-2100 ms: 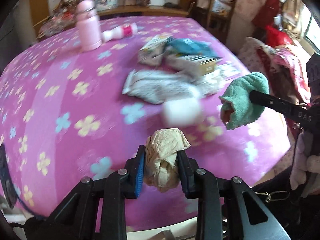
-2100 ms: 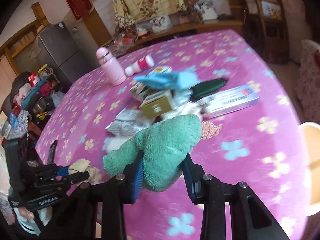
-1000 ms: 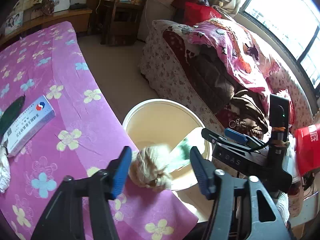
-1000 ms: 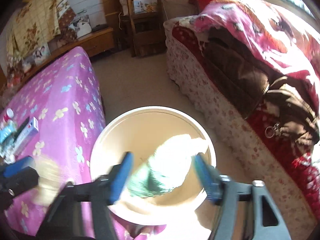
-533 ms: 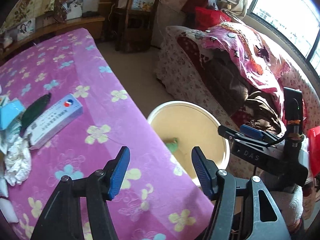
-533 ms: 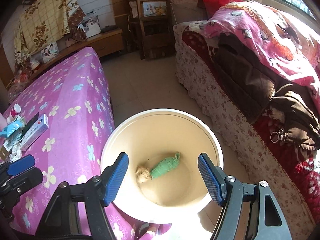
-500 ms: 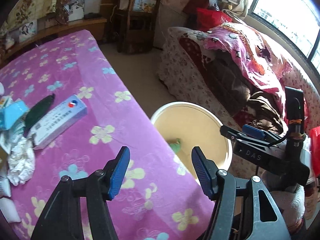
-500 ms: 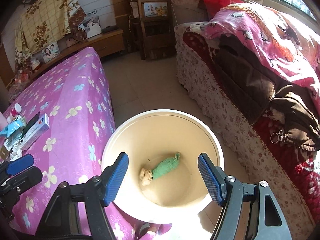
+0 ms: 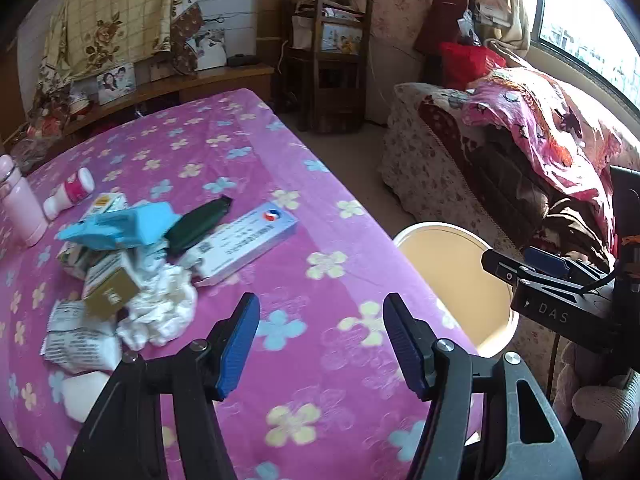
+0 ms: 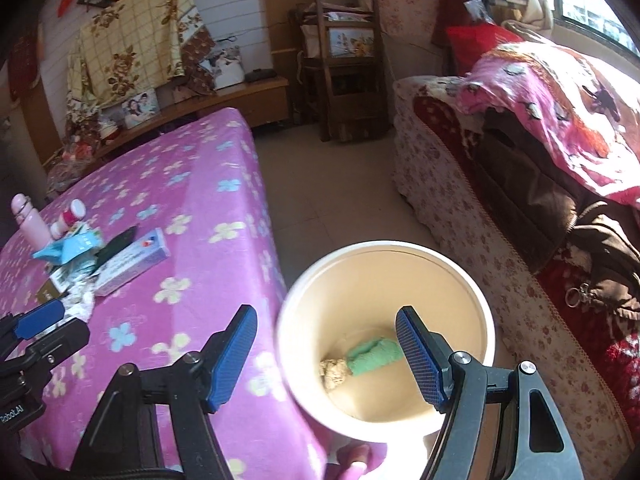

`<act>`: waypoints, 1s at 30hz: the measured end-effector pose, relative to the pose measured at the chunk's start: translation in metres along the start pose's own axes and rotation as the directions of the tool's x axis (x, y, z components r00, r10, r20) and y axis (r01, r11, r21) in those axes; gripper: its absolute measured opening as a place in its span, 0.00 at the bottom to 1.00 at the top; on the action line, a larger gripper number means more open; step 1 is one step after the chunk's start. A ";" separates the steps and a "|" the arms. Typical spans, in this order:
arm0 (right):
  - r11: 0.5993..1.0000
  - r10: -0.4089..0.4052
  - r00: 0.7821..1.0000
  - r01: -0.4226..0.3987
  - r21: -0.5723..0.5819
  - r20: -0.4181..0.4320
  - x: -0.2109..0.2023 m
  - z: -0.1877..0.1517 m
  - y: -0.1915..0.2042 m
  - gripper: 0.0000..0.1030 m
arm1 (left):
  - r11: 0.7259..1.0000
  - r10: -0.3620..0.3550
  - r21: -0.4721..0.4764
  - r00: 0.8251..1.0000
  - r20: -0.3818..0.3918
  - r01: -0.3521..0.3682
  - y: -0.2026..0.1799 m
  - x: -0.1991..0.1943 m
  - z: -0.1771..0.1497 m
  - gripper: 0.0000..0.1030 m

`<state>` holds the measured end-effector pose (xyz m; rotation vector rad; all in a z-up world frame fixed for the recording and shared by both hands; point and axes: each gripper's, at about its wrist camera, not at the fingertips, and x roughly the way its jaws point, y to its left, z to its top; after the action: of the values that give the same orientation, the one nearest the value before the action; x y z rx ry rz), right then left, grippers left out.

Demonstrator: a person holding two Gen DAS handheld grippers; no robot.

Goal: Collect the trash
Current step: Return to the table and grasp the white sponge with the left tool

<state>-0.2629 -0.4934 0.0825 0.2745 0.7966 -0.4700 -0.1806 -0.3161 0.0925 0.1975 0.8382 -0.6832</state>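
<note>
Left gripper (image 9: pixel 320 340), right gripper (image 10: pixel 326 356) both gape, empty; green cloth (image 10: pixel 374 356), paper wad (image 10: pixel 335 370) lie in bucket (image 10: pixel 472 296); litter heap (image 9: pixel 132 264) on bench (image 9: pixel 328 360) beside bucket awaits.

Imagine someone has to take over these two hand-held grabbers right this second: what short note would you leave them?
Left gripper: open, empty, over the pink tablecloth.
Right gripper: open, empty, above the bucket on the floor beside the table.
Done: a green cloth and a tan paper wad lie at the bottom of the bucket.
Left: a pile on the table, including crumpled white tissue, a long white-and-blue box, a light blue packet, a dark green pouch, a gold-brown box and a printed white wrapper. A pink bottle stands nearby; whether it is trash is unclear.
</note>
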 end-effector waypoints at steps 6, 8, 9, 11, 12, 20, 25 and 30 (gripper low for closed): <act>0.993 0.100 0.995 -0.102 -0.066 -0.025 -0.002 -0.007 0.053 0.73 | 0.998 0.047 -0.038 0.999 0.011 -0.046 0.043 -0.027 -0.015 0.65; 0.986 0.134 0.990 -0.137 -0.092 -0.041 -0.001 -0.010 0.074 0.73 | 0.996 0.062 -0.059 0.998 0.008 -0.061 0.060 -0.034 -0.021 0.65; 0.983 0.147 0.988 -0.151 -0.104 -0.048 0.000 -0.011 0.083 0.73 | 0.995 0.072 -0.069 0.997 0.008 -0.071 0.071 -0.038 -0.024 0.65; 0.975 0.177 0.982 -0.183 -0.124 -0.060 0.000 -0.014 0.100 0.73 | 0.992 0.100 -0.081 0.995 0.009 -0.099 0.088 -0.045 -0.031 0.65; 0.970 0.194 0.979 -0.201 -0.137 -0.066 0.000 -0.015 0.111 0.73 | 0.989 0.118 -0.086 0.993 0.008 -0.117 0.097 -0.048 -0.035 0.65; 0.948 0.237 0.967 -0.252 -0.194 -0.099 0.011 -0.013 0.160 0.73 | 0.977 0.172 -0.123 0.985 -0.021 -0.173 0.156 -0.059 -0.068 0.68; 0.941 0.247 0.962 -0.266 -0.211 -0.112 0.015 -0.015 0.174 0.73 | 0.980 0.122 -0.148 0.990 -0.066 -0.131 0.171 -0.047 -0.083 0.71; 0.936 0.265 0.957 -0.285 -0.208 -0.118 0.016 -0.014 0.180 0.73 | 0.974 0.130 -0.174 0.988 -0.089 -0.144 0.176 -0.029 -0.081 0.71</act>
<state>-0.1714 -0.3369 0.0720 0.1948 0.8736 -0.1024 -0.1339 -0.1328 0.0428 0.1174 0.9458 -0.4696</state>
